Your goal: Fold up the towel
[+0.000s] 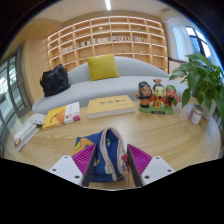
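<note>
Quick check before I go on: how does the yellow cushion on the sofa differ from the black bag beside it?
The yellow cushion is bright, squarish and propped upright against the sofa back; the black bag is dark, slumped and has a handle on top. The cushion sits mid-sofa, the bag at its end. Both rest on the seat, far beyond the gripper, which grips a blue towel.

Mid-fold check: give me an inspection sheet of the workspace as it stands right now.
Surface: wooden table, largely bare near the fingers.
Job's things: blue towel, bunched upright between the fingers.
Clutter: books, yellow box, two dolls, potted plant.
Grippers: hand-held gripper shut on the towel, both pink pads pressing it.
Cables: nothing seen.
Surroundings: grey sofa with yellow cushion and black bag; bookshelves behind.
</note>
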Tool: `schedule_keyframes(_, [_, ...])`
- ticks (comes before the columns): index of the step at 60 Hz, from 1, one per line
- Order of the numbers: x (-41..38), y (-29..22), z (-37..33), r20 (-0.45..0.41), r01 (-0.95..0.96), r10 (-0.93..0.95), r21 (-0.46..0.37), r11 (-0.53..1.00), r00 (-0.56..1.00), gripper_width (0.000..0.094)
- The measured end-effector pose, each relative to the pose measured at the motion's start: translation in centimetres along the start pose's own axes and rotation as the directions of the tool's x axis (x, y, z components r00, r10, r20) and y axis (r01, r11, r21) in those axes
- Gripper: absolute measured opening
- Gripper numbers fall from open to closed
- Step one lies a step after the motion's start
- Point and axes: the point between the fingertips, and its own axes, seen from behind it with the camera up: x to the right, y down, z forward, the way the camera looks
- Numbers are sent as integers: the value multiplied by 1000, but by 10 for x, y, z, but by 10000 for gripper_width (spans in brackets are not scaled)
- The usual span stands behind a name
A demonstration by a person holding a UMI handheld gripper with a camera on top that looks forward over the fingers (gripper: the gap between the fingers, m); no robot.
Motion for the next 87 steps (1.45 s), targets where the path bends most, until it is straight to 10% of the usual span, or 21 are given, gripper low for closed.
schedule_keyframes(7, [40, -14, -9, -155, 138, -131, 34, 990, 979, 863])
schedule_keyframes(25, [57, -38, -96, -274, 184, -154, 87, 979, 949, 854])
schedule_keyframes(87, [-24, 14, -335, -209, 161, -129, 141, 977, 969, 852])
